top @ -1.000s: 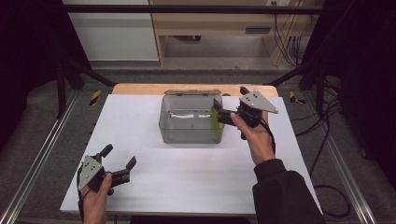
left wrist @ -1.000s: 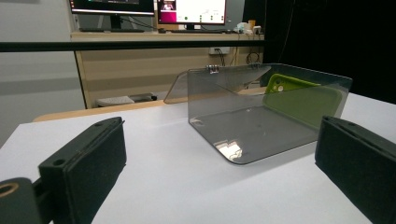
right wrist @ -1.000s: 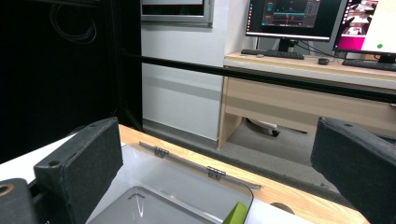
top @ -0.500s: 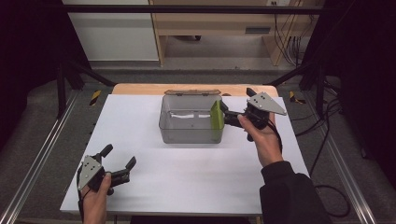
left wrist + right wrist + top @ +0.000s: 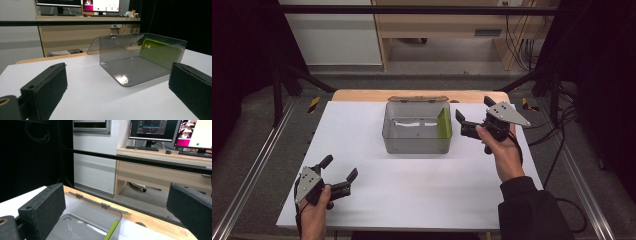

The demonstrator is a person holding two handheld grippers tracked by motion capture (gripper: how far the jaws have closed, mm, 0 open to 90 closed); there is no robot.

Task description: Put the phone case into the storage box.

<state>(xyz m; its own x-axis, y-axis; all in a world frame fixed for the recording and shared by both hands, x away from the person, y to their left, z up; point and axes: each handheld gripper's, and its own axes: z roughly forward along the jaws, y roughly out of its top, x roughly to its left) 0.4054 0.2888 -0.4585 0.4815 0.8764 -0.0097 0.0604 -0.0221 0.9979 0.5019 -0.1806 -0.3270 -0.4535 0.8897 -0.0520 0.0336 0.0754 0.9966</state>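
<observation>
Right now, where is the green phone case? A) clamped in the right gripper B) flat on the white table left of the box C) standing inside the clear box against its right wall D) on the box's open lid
C: the green phone case stands on edge inside the clear box against its right-hand wall, while the right gripper sits beside the box with jaws apart and nothing between them.
</observation>
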